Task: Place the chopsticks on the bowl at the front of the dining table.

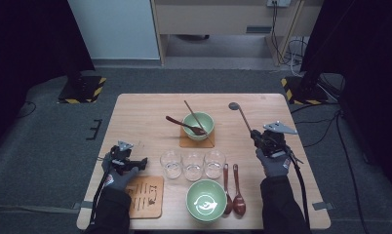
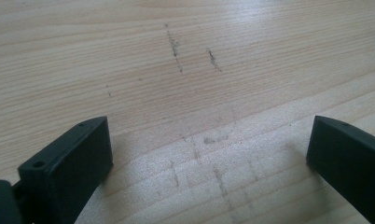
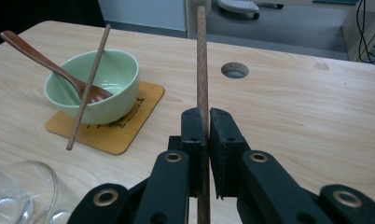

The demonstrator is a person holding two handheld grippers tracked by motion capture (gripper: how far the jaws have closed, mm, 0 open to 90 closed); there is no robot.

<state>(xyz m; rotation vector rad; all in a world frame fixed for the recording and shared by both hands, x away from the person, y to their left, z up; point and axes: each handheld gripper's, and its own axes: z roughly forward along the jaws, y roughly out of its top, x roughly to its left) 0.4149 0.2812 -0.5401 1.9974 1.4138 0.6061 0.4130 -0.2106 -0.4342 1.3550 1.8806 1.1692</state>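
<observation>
The right claw [image 3: 206, 122] is clamped on a wooden chopstick [image 3: 202, 60], its two black jaws pressed against the stick from either side. In the high view the same claw [image 1: 256, 135] is held above the right part of the bench [image 1: 135, 117], and the chopstick [image 1: 243, 117] slants up and away from it towards the far edge, its far end lying over a round hole [image 1: 233, 106] in the benchtop. The gloved right hand [image 1: 273, 163] grips the tool from behind, with a cable trailing back along the sleeve.

Over on the left, the left claw [image 1: 141, 163] sits low near the front left part of the bench, just beyond a wooden coaster [image 1: 146, 196]. Its own camera shows the jaws spread wide apart with nothing between them, just bare wood grain with a few dark scuff marks.

Mid-bench, a pale green bowl [image 1: 198, 126] stands on a second coaster [image 1: 186, 142]. A dark wooden spoon [image 1: 184, 125] rests in it, handle pointing out to the left, and a second chopstick [image 1: 195, 116] leans across the bowl. Nearer the person, three clear glasses [image 1: 193, 165] stand in a row, side by side. In front of them is another green bowl [image 1: 206, 200], and just to its right two wooden spoons [image 1: 233, 187] lie next to each other, bowls towards the person.
</observation>
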